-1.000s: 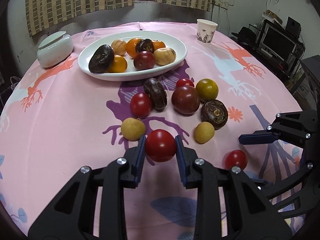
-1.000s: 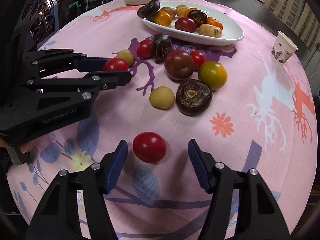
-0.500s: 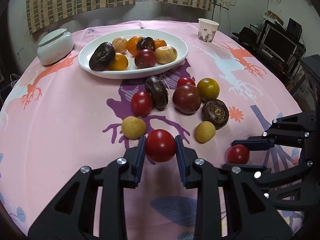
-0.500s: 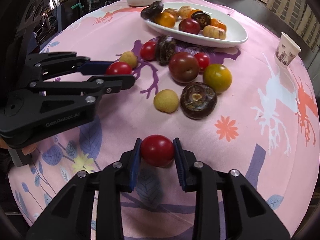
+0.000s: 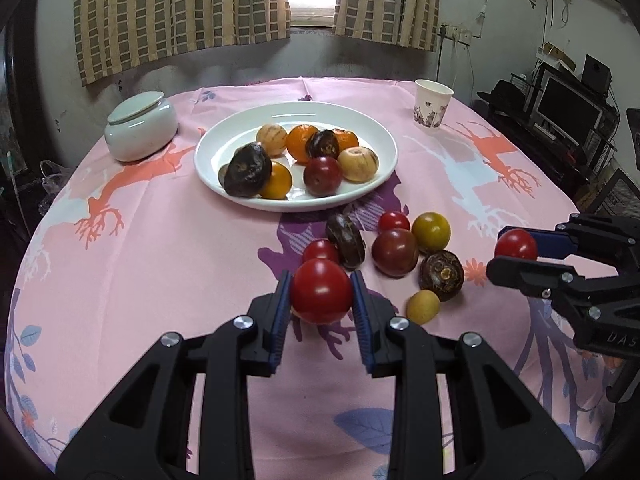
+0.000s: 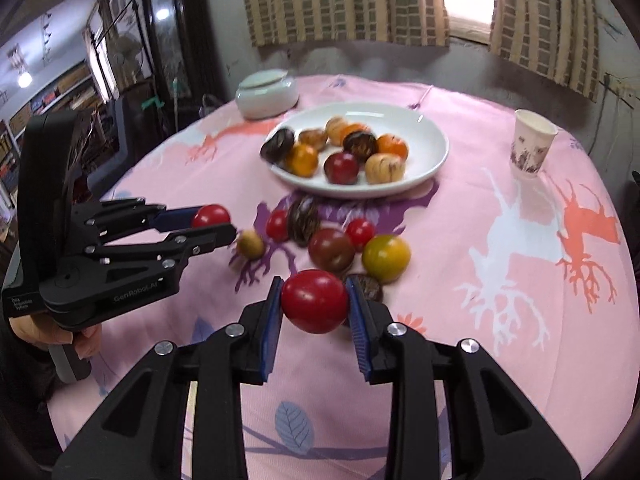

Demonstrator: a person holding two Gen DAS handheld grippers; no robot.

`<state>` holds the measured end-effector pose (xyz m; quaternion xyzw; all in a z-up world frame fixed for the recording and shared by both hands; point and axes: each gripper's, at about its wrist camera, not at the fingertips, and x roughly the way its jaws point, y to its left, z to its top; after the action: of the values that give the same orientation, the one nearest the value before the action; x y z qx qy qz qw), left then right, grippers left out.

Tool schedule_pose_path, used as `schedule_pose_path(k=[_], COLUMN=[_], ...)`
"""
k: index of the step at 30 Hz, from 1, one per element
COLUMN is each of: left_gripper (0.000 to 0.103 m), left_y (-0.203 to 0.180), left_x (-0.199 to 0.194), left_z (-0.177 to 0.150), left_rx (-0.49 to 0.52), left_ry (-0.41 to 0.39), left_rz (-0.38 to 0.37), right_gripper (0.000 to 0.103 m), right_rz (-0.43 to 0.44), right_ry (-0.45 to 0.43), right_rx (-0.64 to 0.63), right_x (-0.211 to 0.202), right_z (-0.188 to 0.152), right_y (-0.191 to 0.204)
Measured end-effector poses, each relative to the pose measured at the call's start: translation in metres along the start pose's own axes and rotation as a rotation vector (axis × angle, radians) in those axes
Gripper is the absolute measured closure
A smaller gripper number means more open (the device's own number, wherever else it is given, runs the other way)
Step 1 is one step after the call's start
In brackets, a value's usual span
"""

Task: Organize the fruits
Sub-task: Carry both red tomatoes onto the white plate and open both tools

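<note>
Your left tongs (image 5: 321, 295) are closed on a red tomato (image 5: 321, 291), pinched between the two blue pads and lifted above the surface (image 5: 160, 264). It is nearly round, so no long axis or pointing direction can be told. Your right tongs (image 6: 314, 307) grip a second red tomato (image 6: 314, 306) in the same way; this one is a little wider than tall, its long axis lying across from pad to pad. Beyond the left tongs, at 12 to 1 o'clock, loose fruits (image 5: 394, 252) lie close together on the pink cloth. Farther, at 12 o'clock, the white plate (image 5: 372, 136) carries more fruits. A lidded jar (image 5: 140, 126) stands at 10 o'clock, a paper cup (image 5: 432, 105) at 1 o'clock.
</note>
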<state>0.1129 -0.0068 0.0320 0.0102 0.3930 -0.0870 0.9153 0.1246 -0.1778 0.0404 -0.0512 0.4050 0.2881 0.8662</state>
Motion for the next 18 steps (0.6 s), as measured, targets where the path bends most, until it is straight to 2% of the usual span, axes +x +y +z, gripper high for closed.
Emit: schedule_pose_path(k=[4,6,10,12,18], left_gripper=[0.073,0.073,0.073,0.073,0.073], left_y=[0.009,0.011,0.018,0.023,0.024], left_x=[0.000,0.002,0.021,0.037,0.074], left_z=[0.024,0.039,0.065,0.078,0.097], left_rx=[-0.009,-0.003,-0.035,-0.064,-0.061], left_ry=[0.000,-0.027,-0.030,-0.016,-0.022], left_rz=[-0.011,-0.012,-0.030,-0.045,-0.006], right_gripper=[0.071,0.071,0.071,0.071,0.071], right_rz=[-0.038,-0.058,-0.065,-0.062,-0.038], right_ry=[-0.026,-0.050,-0.089,-0.093,-0.061], right_rx=[0.002,-0.014,-0.007,0.026,0.116], right_x=[0.000,0.003,0.022,0.035,0.077], right_z=[0.024,0.038,0.066,0.078,0.106], right_y=[-0.005,-0.008,-0.018,-0.025,-0.042])
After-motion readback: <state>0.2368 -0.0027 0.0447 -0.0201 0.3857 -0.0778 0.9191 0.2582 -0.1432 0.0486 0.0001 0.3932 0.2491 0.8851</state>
